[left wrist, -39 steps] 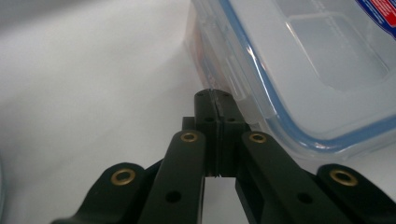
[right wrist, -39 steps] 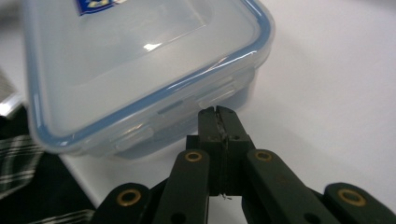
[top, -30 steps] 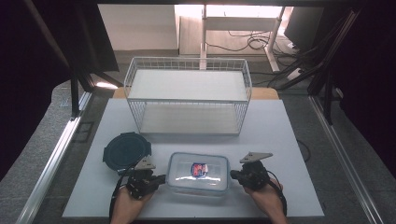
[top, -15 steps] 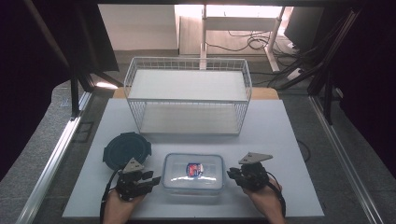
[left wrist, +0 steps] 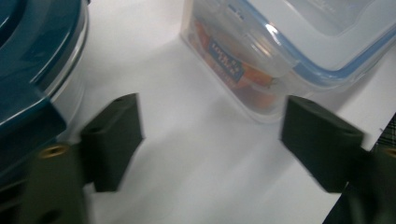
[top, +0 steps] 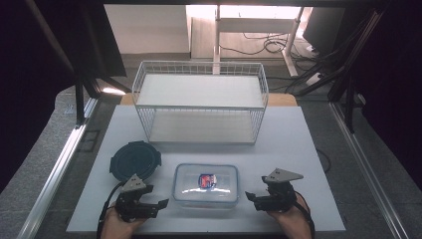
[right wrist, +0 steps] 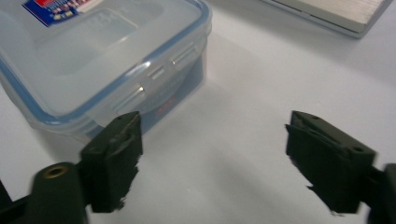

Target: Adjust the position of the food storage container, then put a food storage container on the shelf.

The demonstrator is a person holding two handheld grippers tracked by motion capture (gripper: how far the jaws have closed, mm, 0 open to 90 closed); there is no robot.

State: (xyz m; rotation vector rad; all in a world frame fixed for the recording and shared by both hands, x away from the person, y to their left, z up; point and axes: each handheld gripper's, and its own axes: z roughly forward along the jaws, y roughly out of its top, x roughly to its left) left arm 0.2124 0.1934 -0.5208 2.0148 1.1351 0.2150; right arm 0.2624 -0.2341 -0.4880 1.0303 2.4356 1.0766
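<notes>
A clear rectangular box (top: pixel 206 185) with a blue-edged snap lid and a red and blue sticker sits at the front middle of the white table (top: pixel 298 149). My left gripper (top: pixel 160 204) lies just to its left, apart from it. Its jaws have just been opening, with only bare table between them. In the left gripper view the left gripper (left wrist: pixel 217 140) faces the box's corner (left wrist: pixel 261 60). My right gripper (top: pixel 250 196) lies to the box's right, also apart and just opened, nothing between its jaws. In the right gripper view the right gripper (right wrist: pixel 219 158) has the box (right wrist: pixel 93 60) ahead on the left.
A round container with a dark teal lid (top: pixel 135 160) stands left of the box, close behind my left gripper, and rises beside the left jaw (left wrist: pixel 32 56). A white wire shelf basket (top: pixel 199 102) takes up the back of the table.
Both grippers have let go of the box's short ends and drawn outward, the left one leftward, the right one rightward. Their jaws went from shut to wide apart. The box has shifted slightly.
</notes>
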